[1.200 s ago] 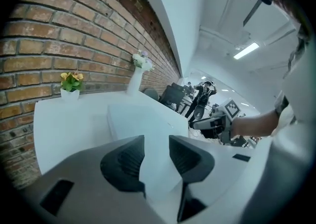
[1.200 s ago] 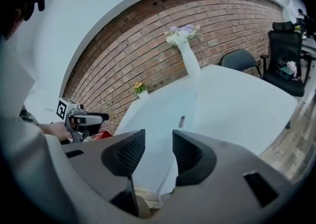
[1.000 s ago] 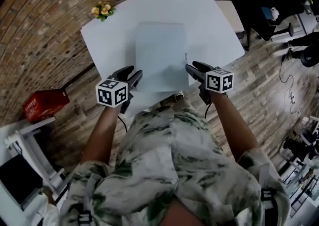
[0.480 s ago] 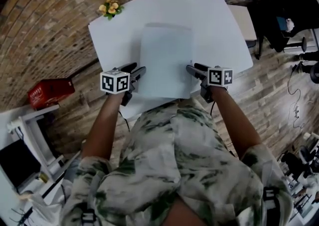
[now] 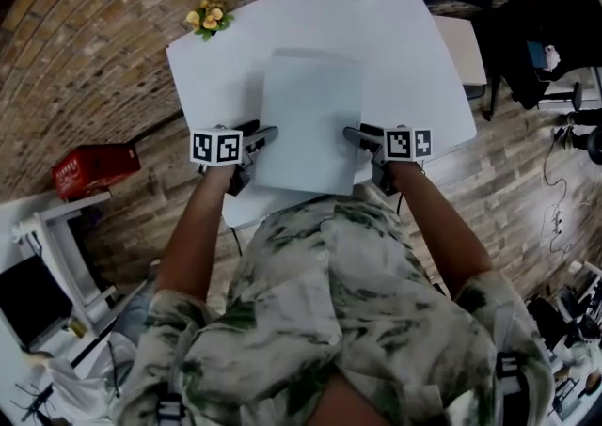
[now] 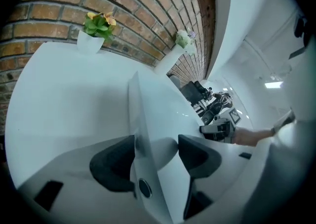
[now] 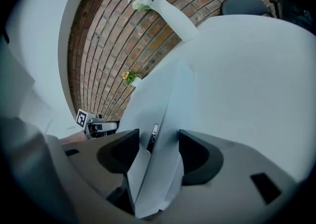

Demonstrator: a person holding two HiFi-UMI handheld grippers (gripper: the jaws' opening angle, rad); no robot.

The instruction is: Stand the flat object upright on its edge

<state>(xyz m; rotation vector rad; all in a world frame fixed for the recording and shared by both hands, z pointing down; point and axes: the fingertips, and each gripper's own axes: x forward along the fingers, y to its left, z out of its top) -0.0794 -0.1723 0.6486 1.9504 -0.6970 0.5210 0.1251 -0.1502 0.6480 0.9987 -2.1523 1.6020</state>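
We're straddling the flat object's [image 5: 310, 118] side edges, left gripper [image 6: 156, 144] and right gripper [image 7: 159, 139] jaws just opening wide, so next we clamp and tilt.

Head camera is looking steeply down from above and behind the left claw [image 5: 261, 134] and right claw [image 5: 356, 135]. Each gripper camera is riding close behind its claw, facing along its jaws; all are sharing the slab [image 5: 310, 118] between the claws.
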